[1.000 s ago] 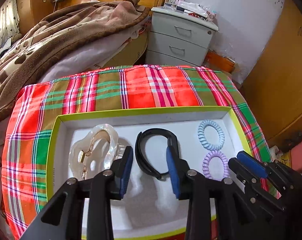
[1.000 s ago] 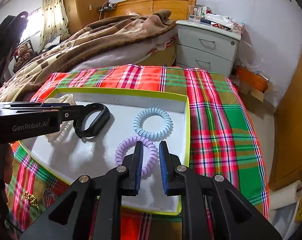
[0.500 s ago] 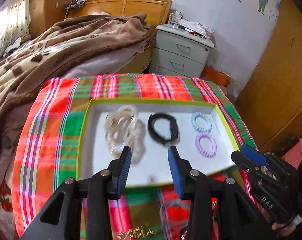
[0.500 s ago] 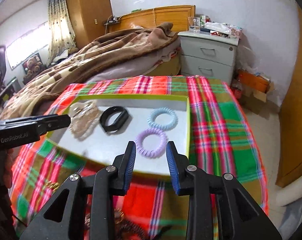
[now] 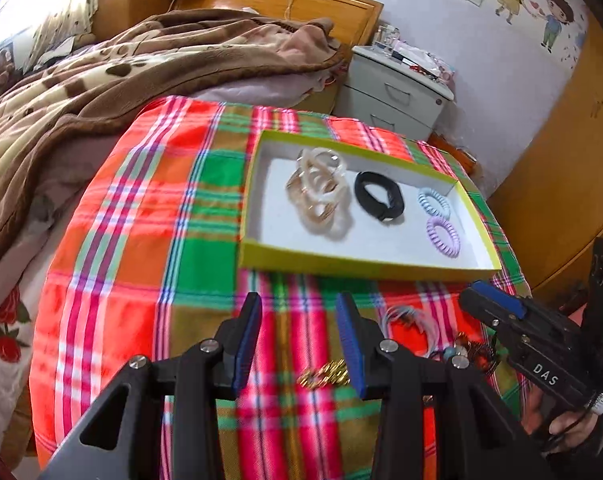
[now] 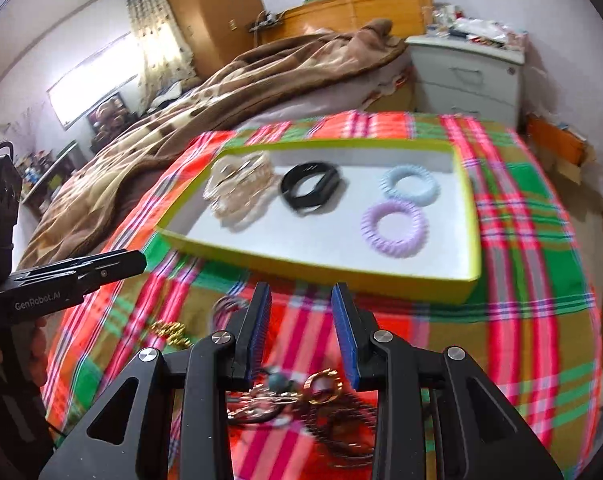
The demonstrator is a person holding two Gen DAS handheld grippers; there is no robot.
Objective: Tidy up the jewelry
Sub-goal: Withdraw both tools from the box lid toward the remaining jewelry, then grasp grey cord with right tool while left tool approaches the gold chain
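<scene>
A green-rimmed white tray (image 5: 365, 266) sits on the plaid cloth. In it lie cream bracelets (image 5: 319, 192), a black band (image 5: 379, 196), a blue coil tie (image 5: 433, 202) and a purple coil tie (image 5: 443, 236). My left gripper (image 5: 298, 304) hovers open over the cloth in front of the tray, a gold chain (image 5: 323, 376) below it. My right gripper (image 6: 301, 294) is open and empty above a loose jewelry pile (image 6: 297, 392) with a gold ring (image 6: 321, 386). The tray (image 6: 321, 270) lies just beyond it.
A bed with a brown blanket (image 5: 121, 80) adjoins the plaid-covered table (image 5: 141, 240) on the far left. A grey nightstand (image 5: 397, 88) stands behind, a wooden wardrobe (image 5: 561, 180) to the right. A clear ring (image 5: 405, 320) lies by the pile.
Both grippers have pulled back from the tray to the near side of the cloth. The right gripper's jaws have spread wider, and the purple coil tie stays in the tray.
</scene>
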